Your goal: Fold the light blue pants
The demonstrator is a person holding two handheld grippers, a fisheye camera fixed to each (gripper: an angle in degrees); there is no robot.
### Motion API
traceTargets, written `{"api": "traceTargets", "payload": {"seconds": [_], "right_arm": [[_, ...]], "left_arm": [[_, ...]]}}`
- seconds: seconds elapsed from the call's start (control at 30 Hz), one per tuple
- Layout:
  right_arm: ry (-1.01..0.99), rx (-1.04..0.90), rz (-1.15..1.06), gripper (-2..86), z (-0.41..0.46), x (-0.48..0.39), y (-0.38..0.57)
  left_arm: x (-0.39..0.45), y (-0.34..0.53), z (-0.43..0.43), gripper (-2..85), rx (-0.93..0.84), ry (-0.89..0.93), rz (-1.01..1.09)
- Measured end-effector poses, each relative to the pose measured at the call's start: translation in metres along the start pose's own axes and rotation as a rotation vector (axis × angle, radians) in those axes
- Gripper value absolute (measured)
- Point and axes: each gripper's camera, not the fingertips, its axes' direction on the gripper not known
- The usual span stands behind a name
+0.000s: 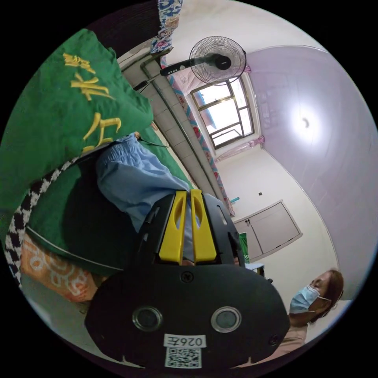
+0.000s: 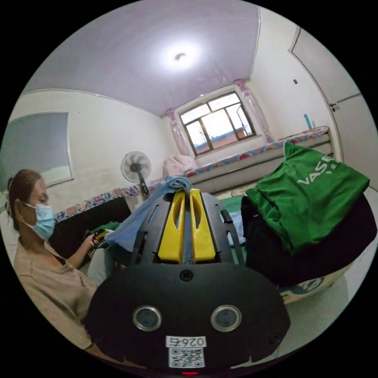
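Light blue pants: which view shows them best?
The left gripper view: the light blue pants spread wide with the gathered waistband visible, running into the left claw. The right gripper view shows a bunched fold draped over the right claw.

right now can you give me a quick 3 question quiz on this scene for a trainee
1. True or false: the left gripper has its fingers closed on the light blue pants.
2. Multiple choice: what does the right gripper hold? A) the green shirt B) light blue pants fabric C) the fan stand
3. Fill in: in the left gripper view, the big cloth with yellow embroidery beside the pants is coloured ____.

Key: 1 true, blue fabric runs between the closed yellow fingers. 2 B, the cloth is pinched and drapes over the tips. 3 green.
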Motion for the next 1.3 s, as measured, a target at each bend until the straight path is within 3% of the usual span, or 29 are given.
{"api": "traceTargets", "payload": {"seconds": [0.13, 0.37, 0.53, 0.63, 0.87, 1.0, 1.13, 1.2, 1.3], "right_arm": [[0.190, -0.195, 0.009, -1.6, 0.118, 0.024, -0.016], [0.517, -0.480, -0.003, -1.4, 0.346, 0.099, -0.029], [0.714, -0.812, 0.059, 1.9, 0.533, 0.187, 0.016], [0.731, -0.842, 0.076, 7.0, 0.590, 0.209, 0.049], [0.598, -0.699, 0.069, 8.6, 0.622, 0.194, 0.107], [0.202, -0.631, 0.017, 5.1, 0.644, 0.139, 0.151], [-0.125, -0.748, -0.192, 4.5, 0.708, 0.045, 0.221], [-0.214, -0.814, -0.294, 4.6, 0.738, 0.004, 0.258], [-0.333, -0.906, -0.416, 4.8, 0.789, -0.053, 0.323]], "left_arm": [[0.032, -0.028, 0.036, -0.7, -0.003, -0.045, 0.037], [0.064, -0.119, 0.146, 1.5, -0.104, -0.274, 0.033], [0.043, -0.172, 0.240, 16.8, -0.268, -0.306, 0.024], [0.037, -0.179, 0.268, 23.3, -0.298, -0.296, 0.040], [0.044, -0.132, 0.250, 16.6, -0.307, -0.311, 0.062], [0.057, -0.085, 0.184, 16.6, -0.018, -0.349, 0.031], [0.086, -0.060, 0.146, 18.6, 0.147, -0.507, 0.135], [0.107, -0.060, 0.150, 22.9, 0.105, -0.668, 0.295], [0.108, -0.074, 0.184, 26.5, -0.068, -0.741, 0.427]]}}
